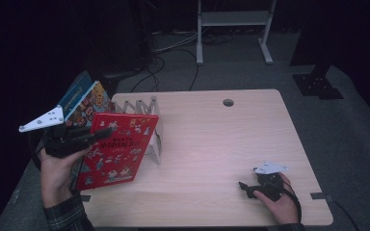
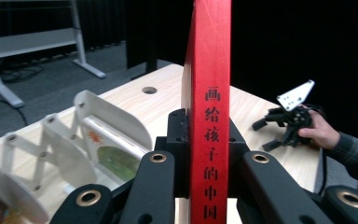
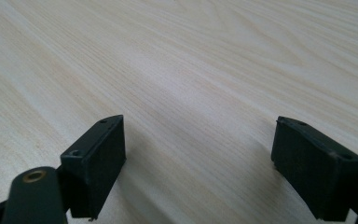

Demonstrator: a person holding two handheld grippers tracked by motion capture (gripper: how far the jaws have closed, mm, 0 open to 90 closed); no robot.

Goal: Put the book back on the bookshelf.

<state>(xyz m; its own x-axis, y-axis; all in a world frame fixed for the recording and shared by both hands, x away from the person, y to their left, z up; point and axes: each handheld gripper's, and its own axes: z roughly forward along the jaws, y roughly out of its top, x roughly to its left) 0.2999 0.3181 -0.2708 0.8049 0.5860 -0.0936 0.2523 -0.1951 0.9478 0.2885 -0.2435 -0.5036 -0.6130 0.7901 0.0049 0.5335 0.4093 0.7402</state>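
Red hardcover book is pinched in the left gripper, held up off the tabletop at its left edge, just in front of the white folding rack. In the left gripper view the jaws press on both covers with the spine facing the camera. Grip sits at the spine edge, which looks like the right place: stiffest part, covers can't splay.

Handling guess: rigid boards, moderately heavy for a one-edge pinch, so it will want to sag or pivot if swung fast. Glossy cover, likely a bit slippery; keep the clamp firm and the book upright going into a rack slot. Not fragile, though corners could dent.

Writing: spine reads 画给孩子的中国, with more cut off below. Cover has a yellow Chinese title, too small to read from the high view. A blue-edged picture book stands behind, its text illegible.

Right gripper rests on the tabletop at right, jaws spread, nothing between them.
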